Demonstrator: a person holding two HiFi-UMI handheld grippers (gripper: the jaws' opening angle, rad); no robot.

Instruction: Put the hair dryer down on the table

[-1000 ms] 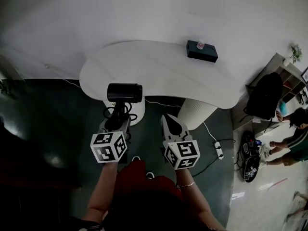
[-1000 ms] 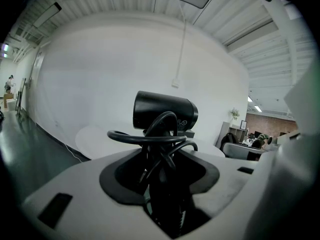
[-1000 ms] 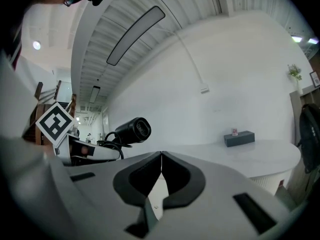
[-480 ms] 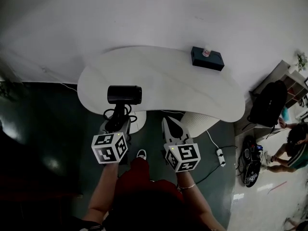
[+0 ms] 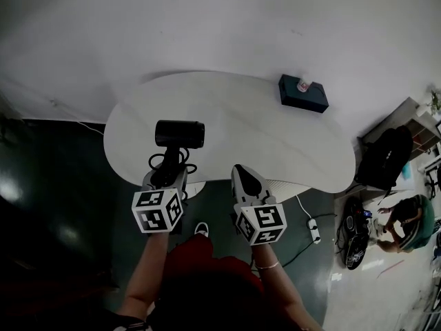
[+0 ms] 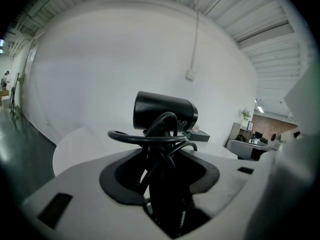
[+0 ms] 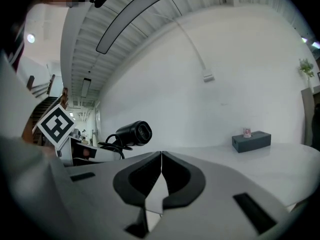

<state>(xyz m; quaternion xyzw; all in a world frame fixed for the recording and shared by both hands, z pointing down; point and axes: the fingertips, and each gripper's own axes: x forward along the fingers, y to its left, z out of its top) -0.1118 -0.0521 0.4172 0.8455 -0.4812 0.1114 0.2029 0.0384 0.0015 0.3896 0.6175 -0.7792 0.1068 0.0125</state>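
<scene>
My left gripper (image 5: 167, 176) is shut on the handle of a black hair dryer (image 5: 179, 134), held upright with its barrel on top and its cable looped round the handle. In the left gripper view the hair dryer (image 6: 165, 113) rises between the jaws, the coiled cable (image 6: 150, 139) draped over them. It hangs over the near left edge of the white curved table (image 5: 234, 123). My right gripper (image 5: 247, 182) is beside it to the right, shut and empty, its jaws meeting in a thin line (image 7: 161, 176). From there the hair dryer (image 7: 131, 133) shows at the left.
A dark box (image 5: 303, 92) with a small red-and-white item on top sits at the table's far right. White pedestal (image 5: 286, 186) under the table. A power strip (image 5: 311, 227) and cable lie on the dark floor. A backpack (image 5: 384, 158), shelving and a person (image 5: 406, 223) are at the right.
The table has come nearer in the head view; the hair dryer and both grippers now reach over its near edge. Both grips are unchanged.
</scene>
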